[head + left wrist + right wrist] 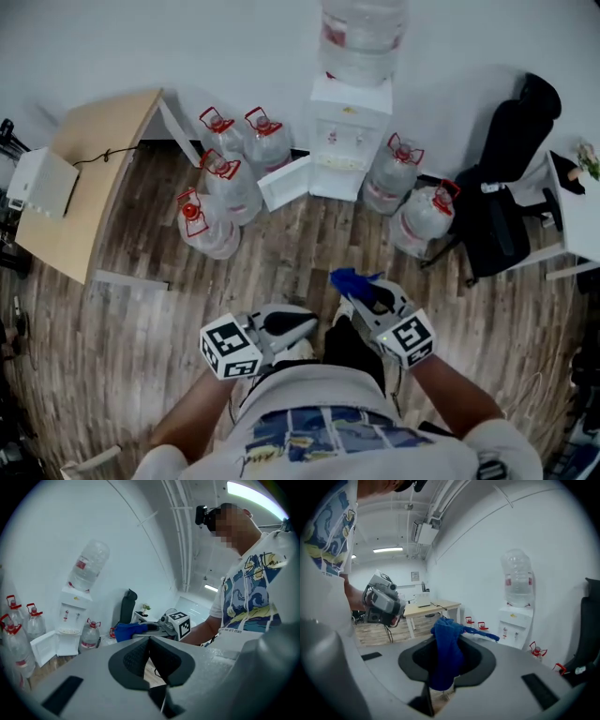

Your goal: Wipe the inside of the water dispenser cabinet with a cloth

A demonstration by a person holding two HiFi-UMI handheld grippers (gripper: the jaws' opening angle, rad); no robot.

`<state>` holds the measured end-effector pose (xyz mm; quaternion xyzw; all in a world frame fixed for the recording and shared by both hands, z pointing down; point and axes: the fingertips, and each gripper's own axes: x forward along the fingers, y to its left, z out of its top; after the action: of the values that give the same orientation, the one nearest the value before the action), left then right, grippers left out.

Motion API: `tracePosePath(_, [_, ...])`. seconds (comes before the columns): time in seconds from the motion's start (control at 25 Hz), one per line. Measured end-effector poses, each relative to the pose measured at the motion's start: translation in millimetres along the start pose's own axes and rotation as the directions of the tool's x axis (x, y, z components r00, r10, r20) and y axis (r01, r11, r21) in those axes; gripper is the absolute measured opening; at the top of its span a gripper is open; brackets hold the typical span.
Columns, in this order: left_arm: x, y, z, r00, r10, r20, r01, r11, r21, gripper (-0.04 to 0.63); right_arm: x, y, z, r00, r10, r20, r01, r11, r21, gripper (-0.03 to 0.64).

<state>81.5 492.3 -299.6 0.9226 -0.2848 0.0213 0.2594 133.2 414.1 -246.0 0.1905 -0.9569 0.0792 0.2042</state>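
Note:
The white water dispenser (349,131) stands against the far wall with a big bottle on top and its lower cabinet door (284,182) swung open to the left. My right gripper (367,286) is shut on a blue cloth (350,279), held well short of the dispenser above the wood floor. In the right gripper view the blue cloth (446,648) hangs out between the closed jaws of the right gripper (443,667), with the dispenser (517,620) far off. My left gripper (302,325) is shut with nothing in it; in its own view the left gripper (149,660) shows pads together.
Several water jugs with red caps (225,178) stand left of the dispenser, two more (412,202) to its right. A black office chair (502,187) is at the right. A wooden desk (89,178) is at the left.

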Motion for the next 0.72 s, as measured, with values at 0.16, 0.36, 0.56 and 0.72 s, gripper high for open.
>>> tracePosePath(0.16, [-19.7,-17.0,-1.0,0.999,0.007,0.045,-0.007,1.000,-0.018,0.003,-12.9,25.4,9.6,1.000,0.013,-0.002,-0.013,1.000,-0.018,0.081])
tracePosePath(0.36, [-34.8,-28.2,-4.0,0.996,0.037,0.085,-0.036,0.999,-0.011,0.003,-17.1,43.6,7.7,0.999,0.042,0.000,-0.042,0.998,-0.045,0.081])
tracePosePath(0.56, [-49.1,-42.0,-8.8,0.995,0.057,0.088,-0.059,0.998,0.022,0.003,-21.4,59.7,12.5,0.998,0.064,0.018,-0.063,0.996,-0.061,0.081])
tracePosePath(0.72, [-56.9,-47.1,-12.6,0.992,0.077,0.100,-0.080,0.996,0.027,0.003,-26.1,69.8,16.2,0.996,0.078,0.034,-0.075,0.994,-0.077,0.081])
